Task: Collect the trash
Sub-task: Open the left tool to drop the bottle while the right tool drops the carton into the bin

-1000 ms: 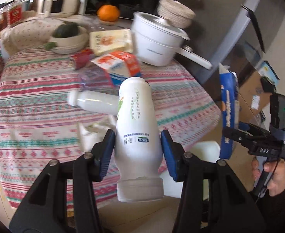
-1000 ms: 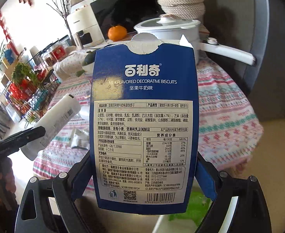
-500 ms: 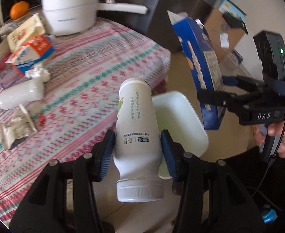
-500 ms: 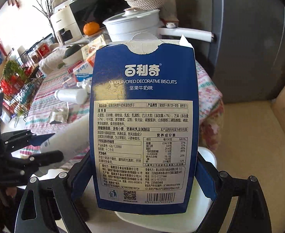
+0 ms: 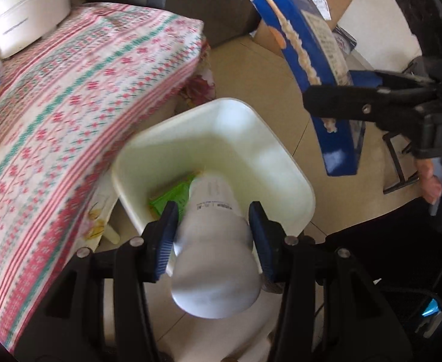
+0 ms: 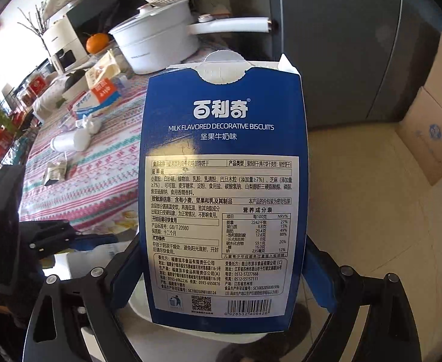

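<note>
The left gripper (image 5: pixel 213 229) is closed on a white plastic bottle (image 5: pixel 213 253), its blue pads pressed against the bottle's sides. The bottle points down into a white bin (image 5: pixel 281 163) that stands on the tan floor just beside the table edge. A green wrapper (image 5: pixel 169 200) lies in the bottom of the bin, partly hidden by the bottle.

The right gripper (image 6: pixel 224 271) is clamped on a blue biscuit box (image 6: pixel 224 181), holding it upright by its lower sides with the torn flap at the top. In the left wrist view the box hangs above the floor, to the right of the bin and apart from it.

The table wears a striped patterned cloth (image 5: pixel 70 96). On it lie another white bottle (image 6: pixel 70 141), a crumpled wrapper (image 6: pixel 53 173), a red-and-blue carton (image 6: pixel 99 98) and a white pot (image 6: pixel 157 42) with a long handle.
</note>
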`<action>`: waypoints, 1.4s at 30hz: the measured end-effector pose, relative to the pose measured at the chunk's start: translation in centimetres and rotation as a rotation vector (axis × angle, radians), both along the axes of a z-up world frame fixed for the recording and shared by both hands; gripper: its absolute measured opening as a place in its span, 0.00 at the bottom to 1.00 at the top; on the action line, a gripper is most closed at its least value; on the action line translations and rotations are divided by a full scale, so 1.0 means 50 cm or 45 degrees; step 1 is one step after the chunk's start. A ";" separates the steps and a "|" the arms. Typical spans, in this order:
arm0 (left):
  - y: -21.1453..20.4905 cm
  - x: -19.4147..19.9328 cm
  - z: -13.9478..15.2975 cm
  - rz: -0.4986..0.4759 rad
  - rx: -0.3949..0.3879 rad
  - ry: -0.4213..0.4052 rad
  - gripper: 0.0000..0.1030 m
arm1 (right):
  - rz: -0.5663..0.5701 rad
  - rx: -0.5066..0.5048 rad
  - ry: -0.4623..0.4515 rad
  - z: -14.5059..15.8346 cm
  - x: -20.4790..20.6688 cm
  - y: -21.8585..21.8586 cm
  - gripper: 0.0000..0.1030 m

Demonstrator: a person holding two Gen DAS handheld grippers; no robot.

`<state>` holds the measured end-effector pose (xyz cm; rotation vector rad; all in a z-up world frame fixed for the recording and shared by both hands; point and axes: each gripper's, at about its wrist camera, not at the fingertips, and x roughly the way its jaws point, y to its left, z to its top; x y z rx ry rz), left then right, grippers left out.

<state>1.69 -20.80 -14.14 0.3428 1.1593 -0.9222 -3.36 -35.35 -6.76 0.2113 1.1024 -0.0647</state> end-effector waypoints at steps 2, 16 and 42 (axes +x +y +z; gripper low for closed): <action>-0.012 -0.002 -0.013 -0.022 0.011 0.002 0.48 | -0.009 -0.001 0.007 -0.003 -0.005 -0.008 0.91; 0.074 0.038 0.048 0.158 0.031 -0.085 0.71 | 0.003 -0.009 0.032 -0.017 0.001 0.004 0.92; 0.294 0.110 0.099 0.488 0.025 -0.158 0.96 | 0.150 -0.088 0.199 -0.096 0.024 0.079 1.00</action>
